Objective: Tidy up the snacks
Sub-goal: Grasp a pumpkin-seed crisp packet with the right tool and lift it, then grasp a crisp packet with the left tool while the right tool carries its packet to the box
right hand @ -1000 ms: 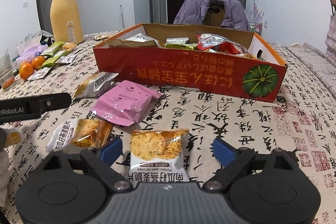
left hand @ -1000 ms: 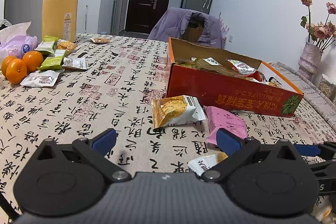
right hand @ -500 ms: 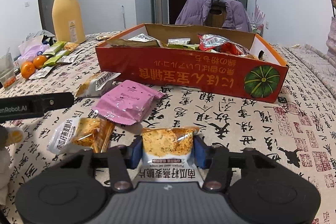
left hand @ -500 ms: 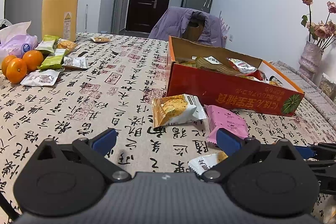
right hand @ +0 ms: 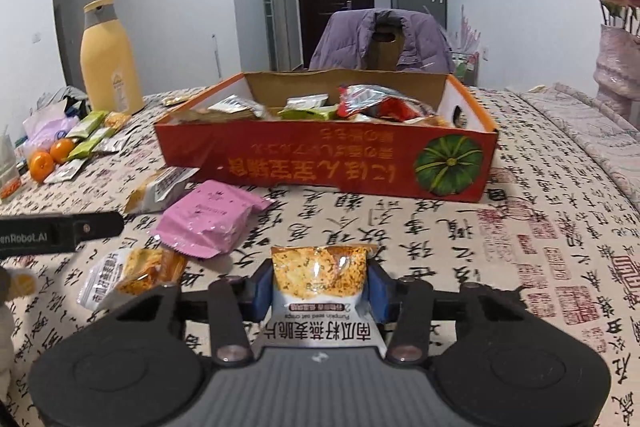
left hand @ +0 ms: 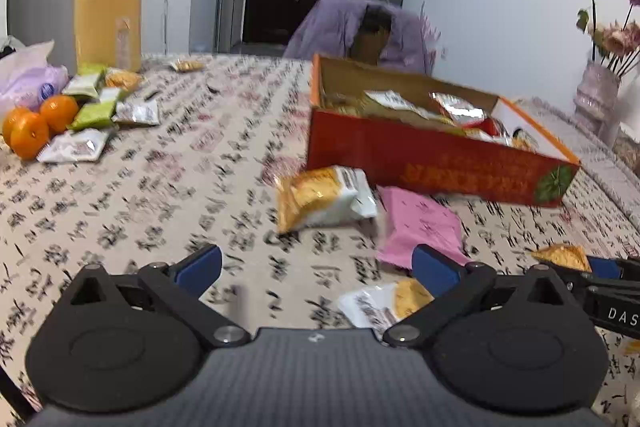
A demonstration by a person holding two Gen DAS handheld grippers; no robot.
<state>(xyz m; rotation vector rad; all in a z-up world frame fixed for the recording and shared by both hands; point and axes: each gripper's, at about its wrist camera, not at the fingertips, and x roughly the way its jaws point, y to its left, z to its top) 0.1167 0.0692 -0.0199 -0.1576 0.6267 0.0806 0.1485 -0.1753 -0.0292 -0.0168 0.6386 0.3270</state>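
Now the right gripper has just closed on a pumpkin seed oat crisp packet; blue pads press both sides of it, and the packet sits raised off the tablecloth. Left gripper hangs over the cloth with fingers spread wide, nothing between them. Red cardboard box stands beyond, already holding assorted snack packets. Pink packet lies just in front of the box's left corner, a white-and-yellow crisp packet beside it, another crisp packet nearer. Mandarins and green packets sit far left by a yellow bottle.
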